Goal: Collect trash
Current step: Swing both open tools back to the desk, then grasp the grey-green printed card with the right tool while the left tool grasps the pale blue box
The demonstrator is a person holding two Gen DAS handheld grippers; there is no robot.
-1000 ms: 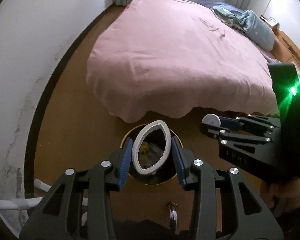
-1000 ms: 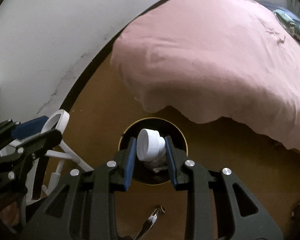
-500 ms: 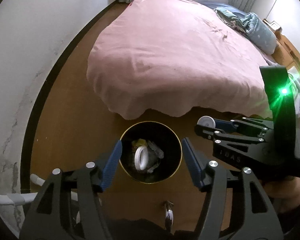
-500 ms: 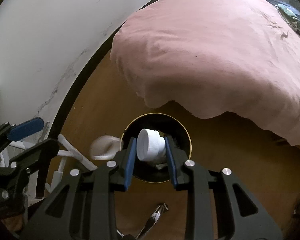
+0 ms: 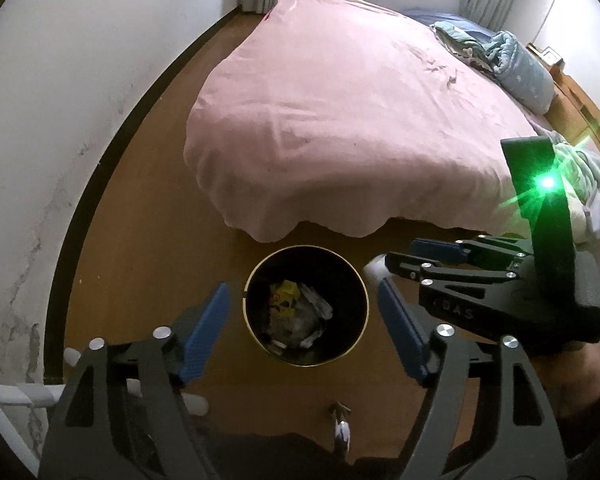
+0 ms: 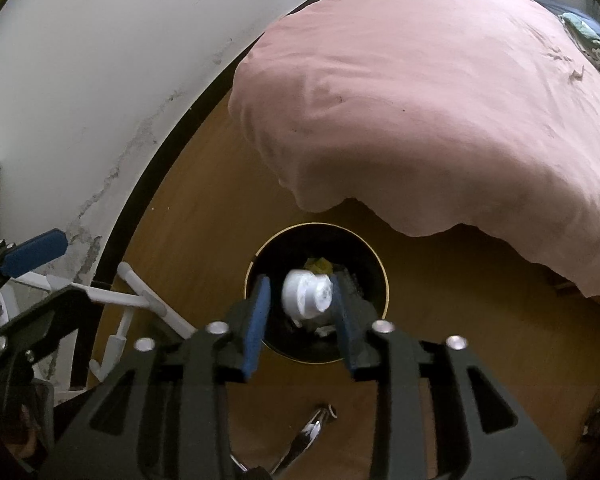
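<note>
A round black trash bin with a gold rim (image 5: 247, 300) stands on the wooden floor, with a yellow wrapper and crumpled scraps (image 5: 296, 314) inside. My left gripper (image 5: 302, 290) hangs over it, jaws opening wide, nothing between them. My right gripper (image 6: 299, 280) is above the same bin (image 6: 385, 280). Its jaws are opening with a blurred white bottle cap (image 6: 306, 296) loose between the pads, a gap showing on its left side. In the left wrist view the right gripper (image 5: 396, 254) reaches in from the right, the cap (image 5: 374, 269) at its tips.
A bed with a pink cover (image 5: 340, 120) lies just beyond the bin, bedding piled at its far end. A white wall and dark skirting run along the left. A white rack (image 6: 140, 300) stands at the lower left. A small metal clip (image 5: 342, 428) lies on the floor near me.
The left gripper let go of the white ring, which dropped into the bin, and its jaws spread wide. The right gripper's jaws have parted and the white cap now slips loose.
</note>
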